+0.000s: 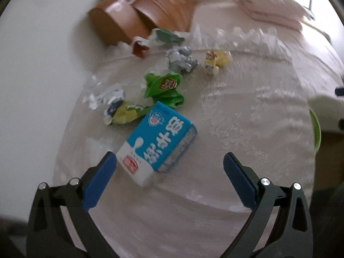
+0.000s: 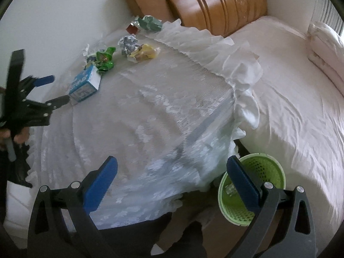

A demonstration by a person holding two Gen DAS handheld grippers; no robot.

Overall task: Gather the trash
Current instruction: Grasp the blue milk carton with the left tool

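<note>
A blue and white milk carton [image 1: 160, 142] lies on a lace-covered table [image 1: 236, 129]. My left gripper [image 1: 169, 163] is open, its jaws wide on either side of the carton's near end, not touching it. Behind the carton lie a green wrapper [image 1: 164, 89], a yellow-green wrapper [image 1: 126, 112], clear plastic [image 1: 103, 94], a grey crumpled ball [image 1: 181, 59] and a yellow wrapper [image 1: 216, 60]. My right gripper [image 2: 172, 167] is open and empty over the table's near edge. The green trash basket [image 2: 253, 185] stands below it. The left gripper [image 2: 53, 90] and the carton [image 2: 85, 85] show at the left.
A red-brown box [image 1: 140, 48] and a green-white wrapper [image 1: 168, 35] lie at the table's far edge. A wooden headboard [image 2: 215, 4] stands behind. A bed with white sheets [image 2: 290, 99] and a folded quilt [image 2: 326, 49] lies to the right.
</note>
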